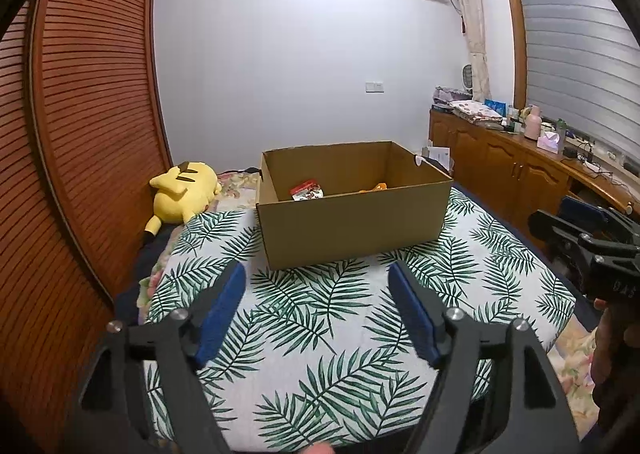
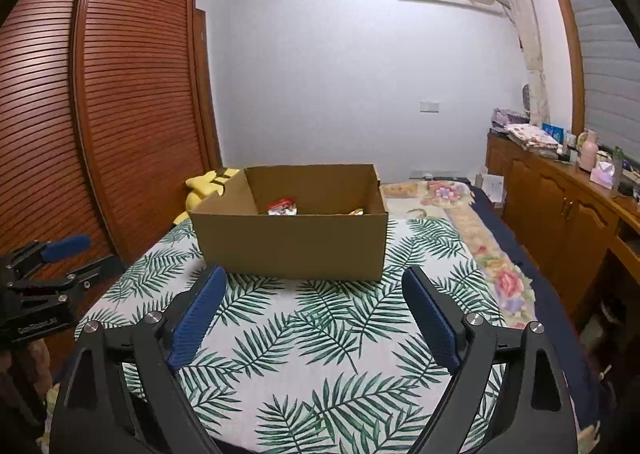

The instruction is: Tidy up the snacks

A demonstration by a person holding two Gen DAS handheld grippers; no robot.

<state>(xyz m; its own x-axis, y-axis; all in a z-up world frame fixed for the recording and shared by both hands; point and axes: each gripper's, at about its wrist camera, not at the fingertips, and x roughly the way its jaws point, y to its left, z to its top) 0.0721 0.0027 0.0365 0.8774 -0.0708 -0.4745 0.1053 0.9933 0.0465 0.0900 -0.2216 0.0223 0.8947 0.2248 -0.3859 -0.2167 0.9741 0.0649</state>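
An open cardboard box [image 1: 352, 222] stands on the leaf-print cover [image 1: 320, 314] of a bed; it also shows in the right wrist view [image 2: 294, 244]. Inside lie a red-and-white snack packet [image 1: 306, 190] [image 2: 282, 207] and an orange snack [image 1: 374, 187] [image 2: 356, 211], mostly hidden by the box wall. My left gripper [image 1: 316, 274] is open and empty, hovering over the cover in front of the box. My right gripper [image 2: 314, 278] is open and empty, also in front of the box. Each gripper shows at the edge of the other's view [image 1: 592, 246] [image 2: 52, 266].
A yellow plush toy [image 1: 184, 192] lies left of the box by the slatted wooden wardrobe [image 1: 80, 134]. A wooden cabinet [image 1: 512, 170] with clutter on top runs along the right wall. A floral quilt [image 2: 460, 206] lies right of the cover.
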